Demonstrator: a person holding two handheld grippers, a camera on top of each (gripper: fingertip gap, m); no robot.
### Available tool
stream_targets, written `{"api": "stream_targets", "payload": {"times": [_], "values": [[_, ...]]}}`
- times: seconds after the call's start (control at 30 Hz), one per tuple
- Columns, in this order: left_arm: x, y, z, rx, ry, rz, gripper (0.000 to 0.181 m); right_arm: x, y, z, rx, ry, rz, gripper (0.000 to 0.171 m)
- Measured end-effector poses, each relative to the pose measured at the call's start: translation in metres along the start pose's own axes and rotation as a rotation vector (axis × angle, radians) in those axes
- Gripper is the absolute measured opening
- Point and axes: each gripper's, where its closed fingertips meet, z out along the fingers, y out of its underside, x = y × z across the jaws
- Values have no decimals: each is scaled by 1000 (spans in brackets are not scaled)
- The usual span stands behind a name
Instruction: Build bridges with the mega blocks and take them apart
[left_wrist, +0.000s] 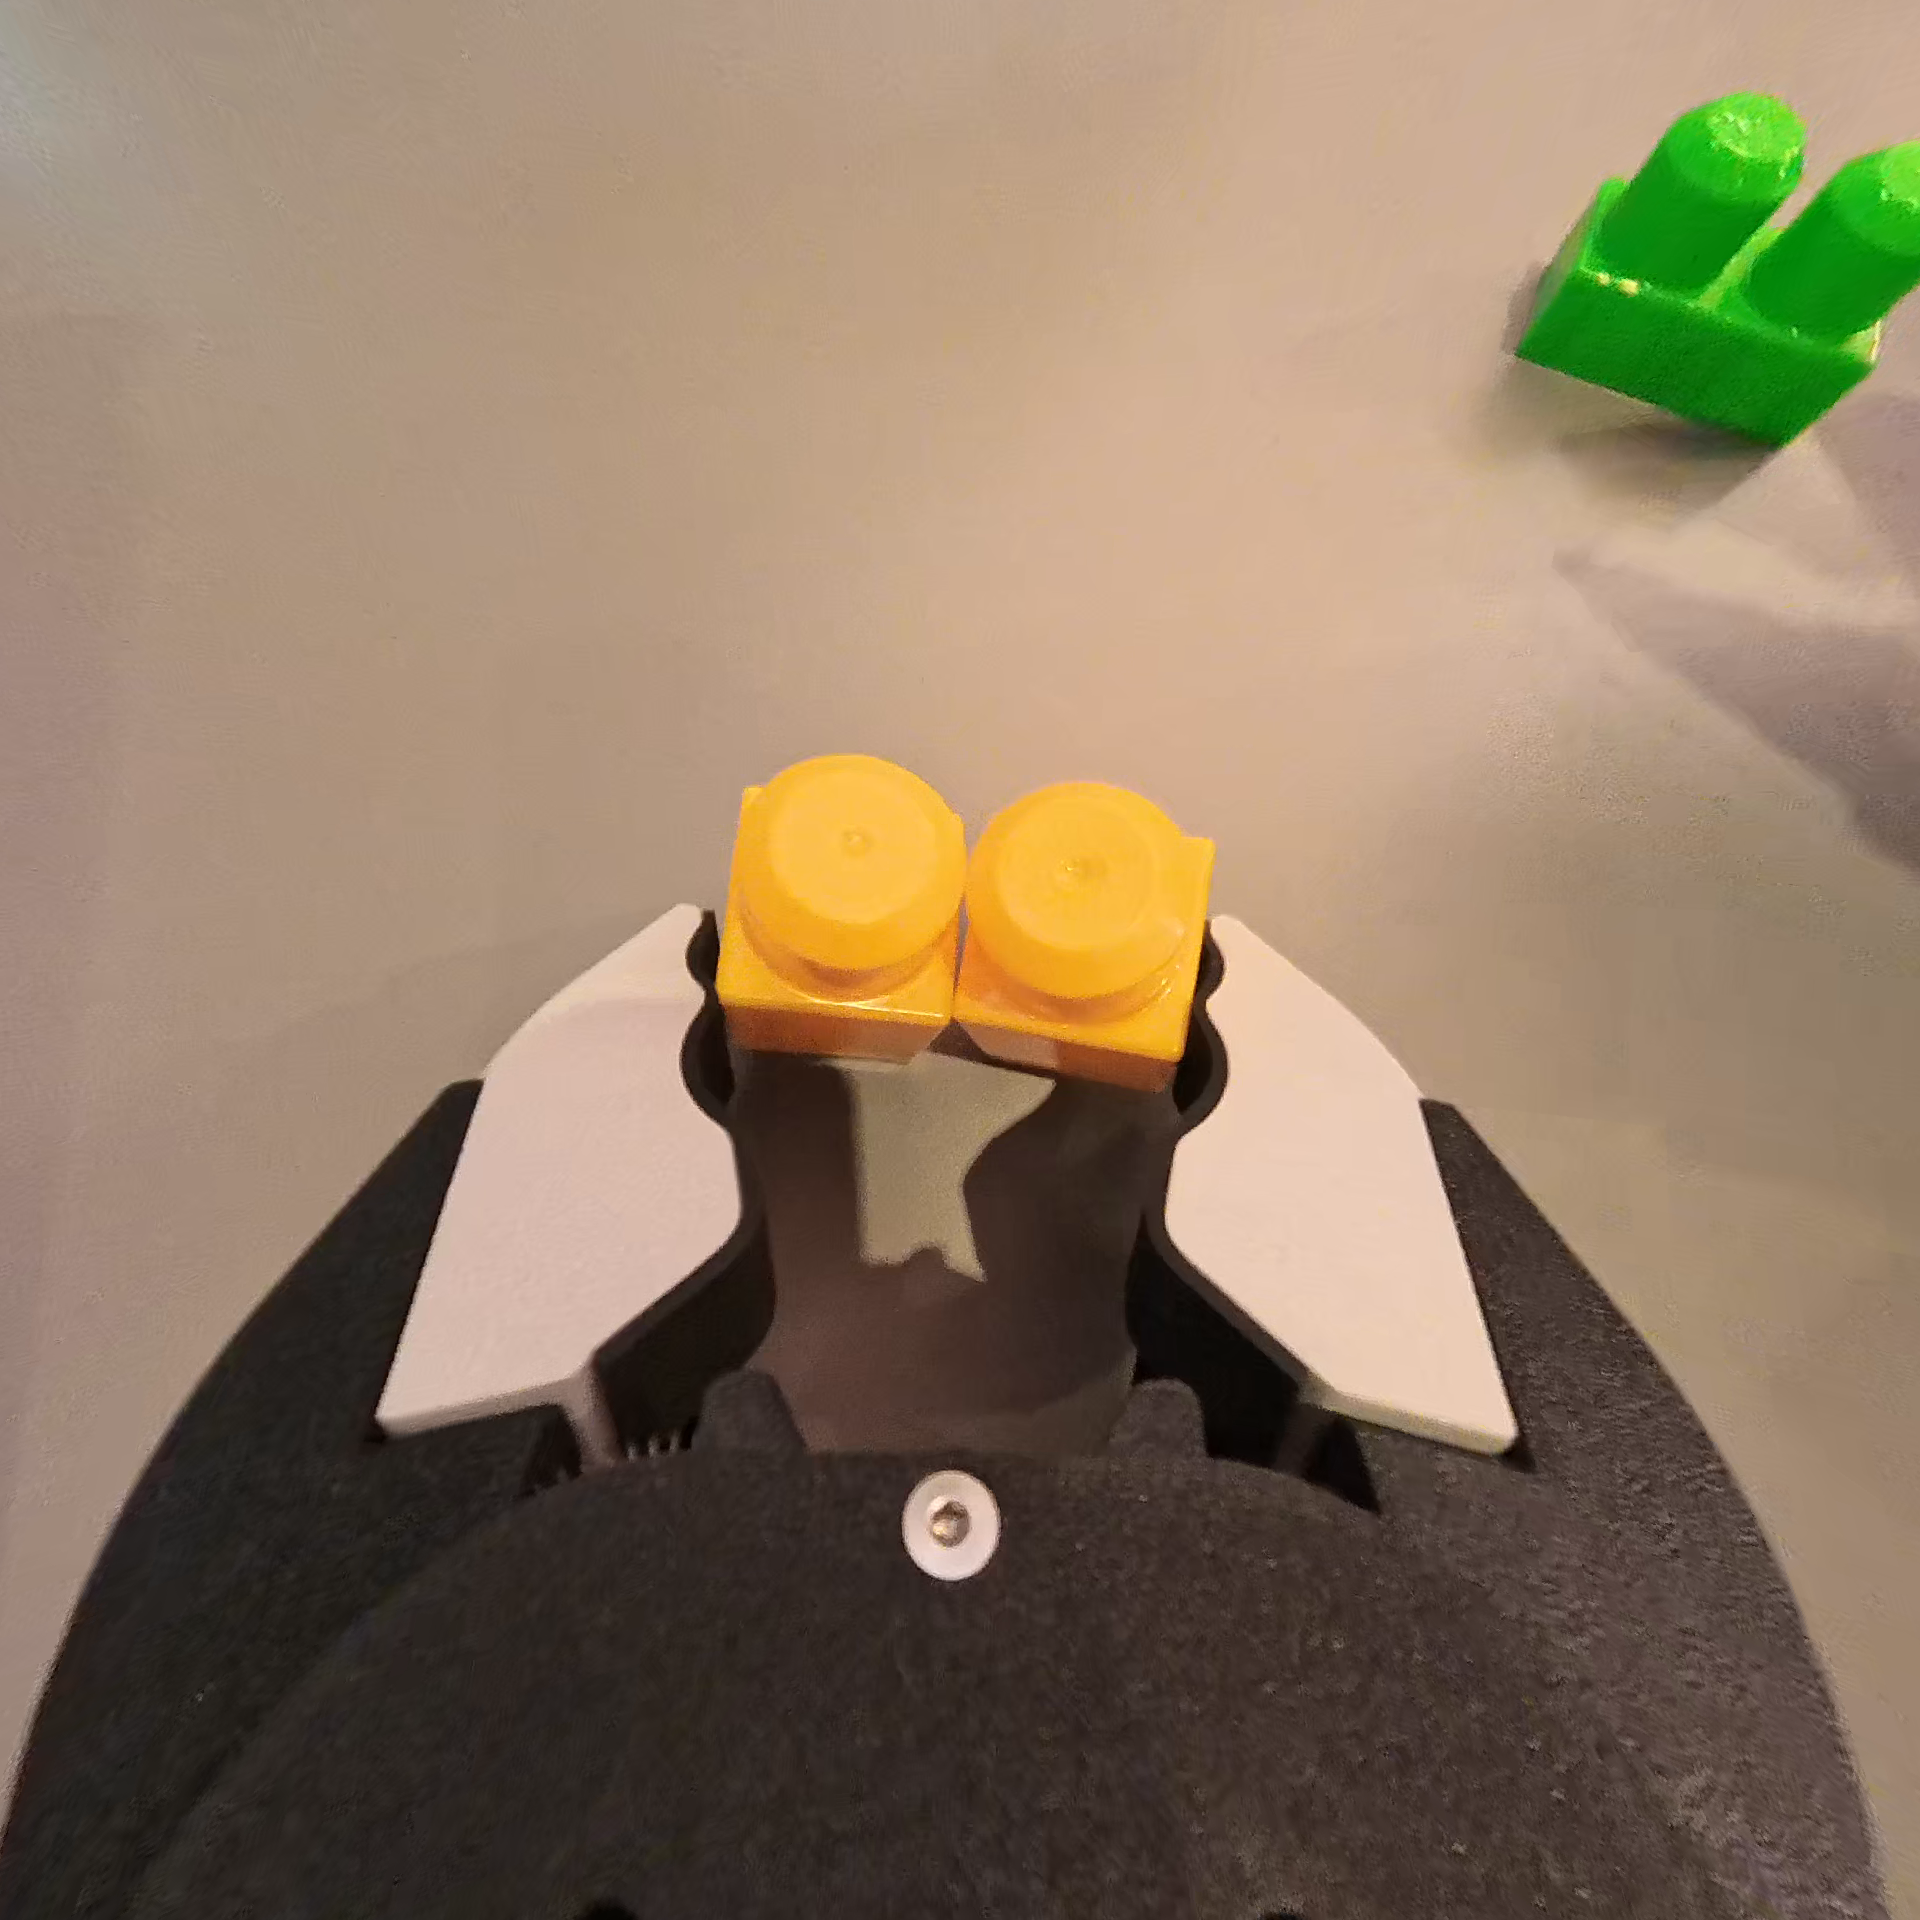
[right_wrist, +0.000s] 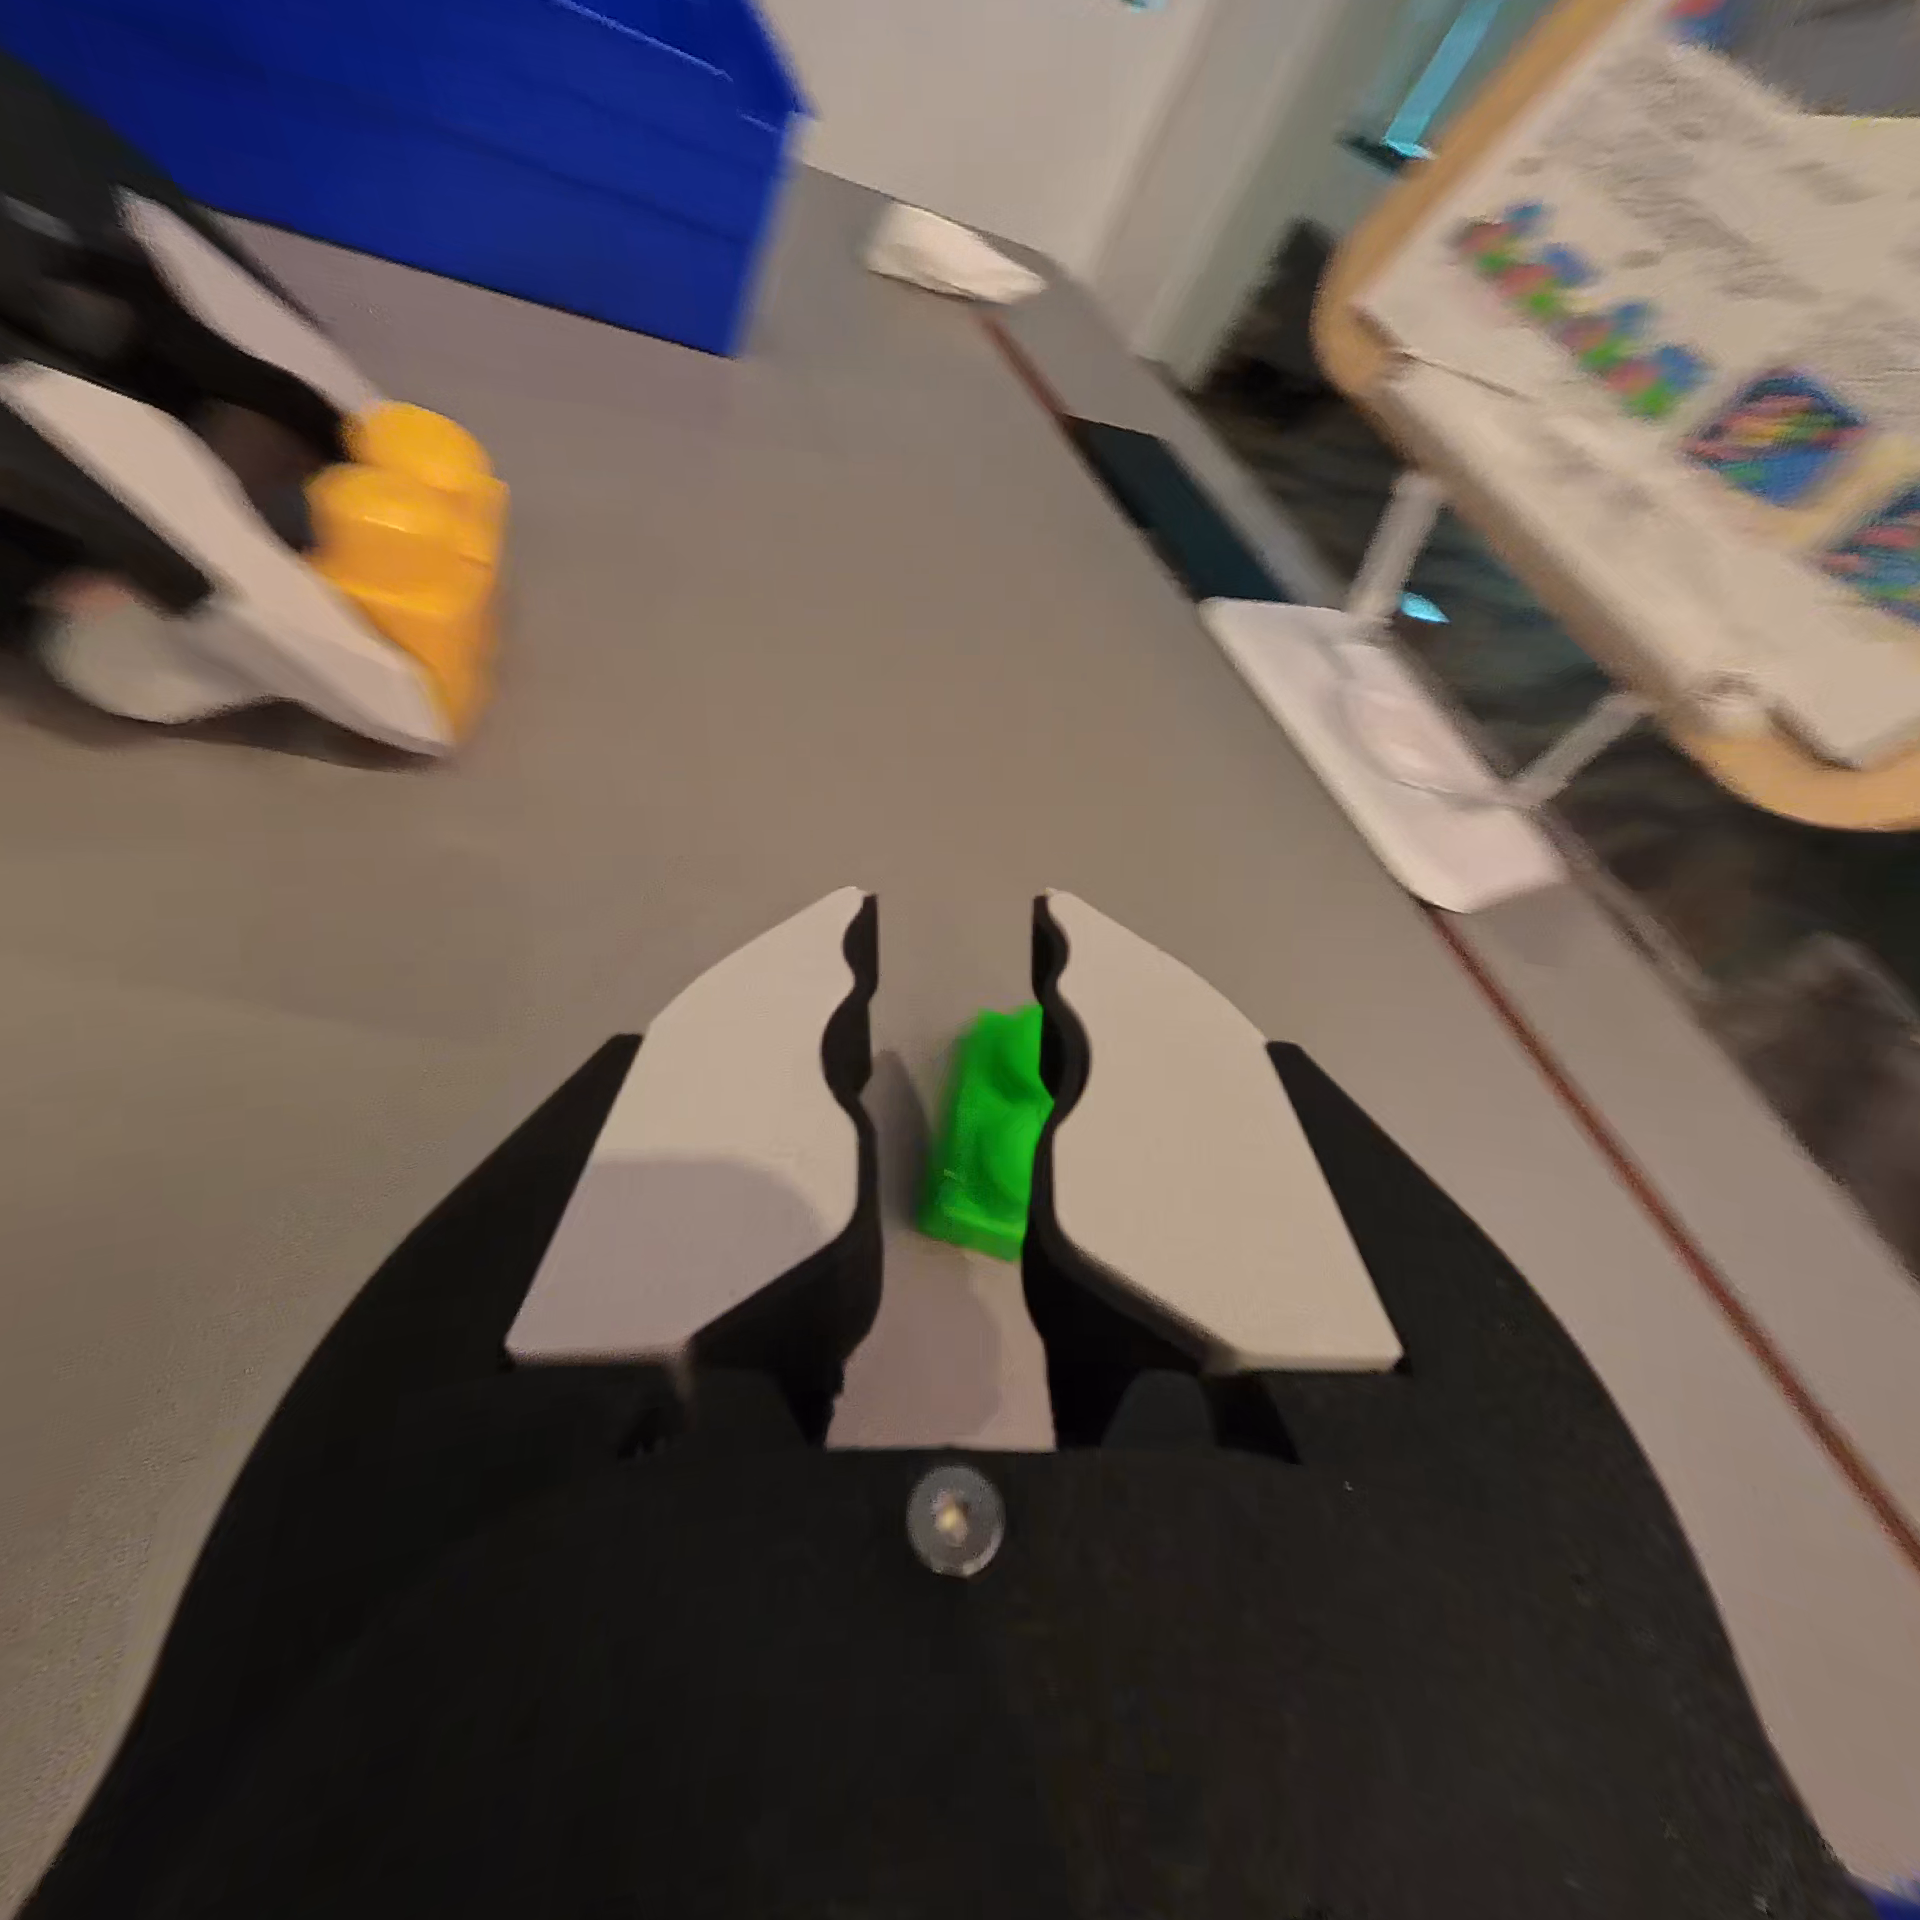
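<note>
Glossy plastic yellow blocks (left_wrist: 966, 914), glossy plastic green block (left_wrist: 1714, 281), matt grey tabletop (left_wrist: 623, 416).

Two yellow plastic single-stud blocks, the left one (left_wrist: 836, 914) and the right one (left_wrist: 1086, 935), sit side by side. One bright green plastic block with two studs (left_wrist: 1714, 281) lies on the one grey table (left_wrist: 727, 416). There are two grippers with pale grey fingers, a left gripper (left_wrist: 961, 1023) and a right gripper (right_wrist: 954, 914). One blue plastic bin (right_wrist: 468, 135) stands at the back.

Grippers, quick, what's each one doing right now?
Left gripper: shut on the yellow two-stud plastic block.
Right gripper: open, empty, above the green plastic block.
</note>
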Motion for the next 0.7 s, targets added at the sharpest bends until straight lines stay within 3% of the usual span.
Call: {"api": "stream_targets", "payload": {"times": [0.07,0.33,0.7], "values": [[-1,0,0,3,6,17,86,21,15,-6,-60,93,18,35],[-1,-3,3,-6,87,51,85,24,69,11,-197,-27,383,40],[1,-14,1,60,144,139,85,15,88,33,-302,-30,379,33]]}}
